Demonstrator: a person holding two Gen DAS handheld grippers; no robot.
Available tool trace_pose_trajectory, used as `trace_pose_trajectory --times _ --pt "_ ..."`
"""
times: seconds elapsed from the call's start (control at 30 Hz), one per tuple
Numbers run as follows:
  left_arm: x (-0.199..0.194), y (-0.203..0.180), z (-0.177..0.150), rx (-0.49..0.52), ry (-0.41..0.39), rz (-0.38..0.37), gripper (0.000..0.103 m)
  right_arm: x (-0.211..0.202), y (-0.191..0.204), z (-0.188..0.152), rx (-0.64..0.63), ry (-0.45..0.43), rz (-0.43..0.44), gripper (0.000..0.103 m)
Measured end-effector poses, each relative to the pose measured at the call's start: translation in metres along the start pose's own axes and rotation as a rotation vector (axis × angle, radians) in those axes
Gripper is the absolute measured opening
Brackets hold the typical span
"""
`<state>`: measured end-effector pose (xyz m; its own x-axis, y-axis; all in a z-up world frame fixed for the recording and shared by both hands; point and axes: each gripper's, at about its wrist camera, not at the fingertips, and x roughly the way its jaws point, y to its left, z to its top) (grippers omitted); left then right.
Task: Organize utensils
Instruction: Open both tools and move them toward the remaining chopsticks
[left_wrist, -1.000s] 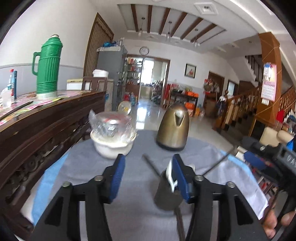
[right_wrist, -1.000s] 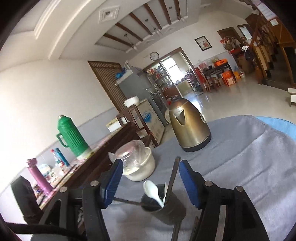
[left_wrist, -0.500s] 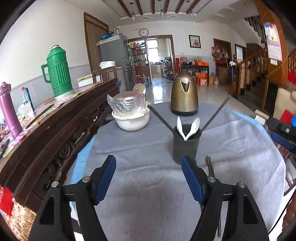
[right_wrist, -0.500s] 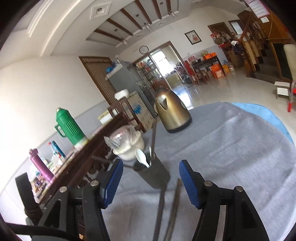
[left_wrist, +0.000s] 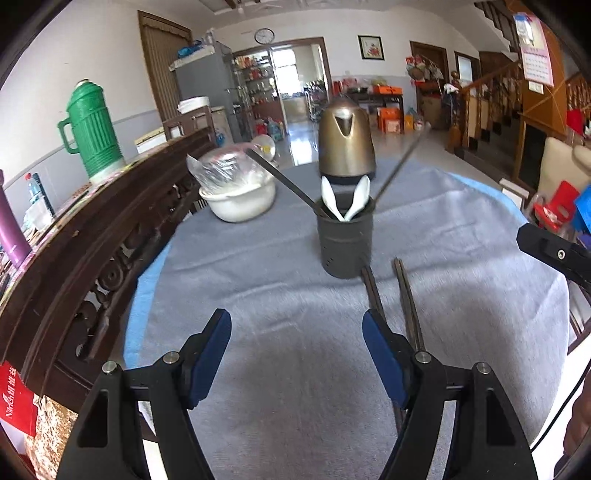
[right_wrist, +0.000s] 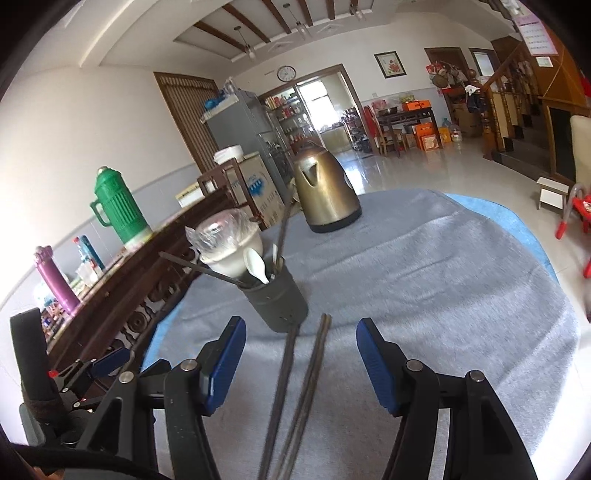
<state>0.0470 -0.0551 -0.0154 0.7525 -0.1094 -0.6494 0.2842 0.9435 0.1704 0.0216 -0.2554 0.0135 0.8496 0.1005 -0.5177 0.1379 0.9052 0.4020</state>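
Both pulled back from the cup (left_wrist: 345, 240), now farther off than a second ago. Left tool (left_wrist: 295, 354) just opened wider, gaping, empty. Right tool (right_wrist: 297, 360) wide over loose chopsticks (right_wrist: 295, 387) on the tabletop (right_wrist: 461, 295) before the cup. Spoons (left_wrist: 345, 197) and two sticks already in. Likely next: chopsticks.

Dark grey holder (left_wrist: 345, 240), white spoons (left_wrist: 357, 197), bronze kettle (left_wrist: 346, 142), green ribbed flask (left_wrist: 95, 129), grey cloth (left_wrist: 280, 295).
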Motion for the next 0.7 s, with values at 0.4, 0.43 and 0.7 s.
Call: trace_pose_trajectory --times 0.4,0.43,0.7 --pt "0.031 -0.024 -0.001 0.053 0.061 -0.014 0.074 0.026 -0.027 -0.007 0.039 0.056 -0.03 0.066" --pt "0.034 -0.026 -0.001 0.059 0.066 -0.013 0.074 0.028 -0.028 -0.007 0.042 0.061 -0.03 0.066" --pt "0.048 -0.031 0.002 0.065 0.089 -0.02 0.074 0.045 -0.039 -0.01 0.063 0.093 -0.042 0.066"
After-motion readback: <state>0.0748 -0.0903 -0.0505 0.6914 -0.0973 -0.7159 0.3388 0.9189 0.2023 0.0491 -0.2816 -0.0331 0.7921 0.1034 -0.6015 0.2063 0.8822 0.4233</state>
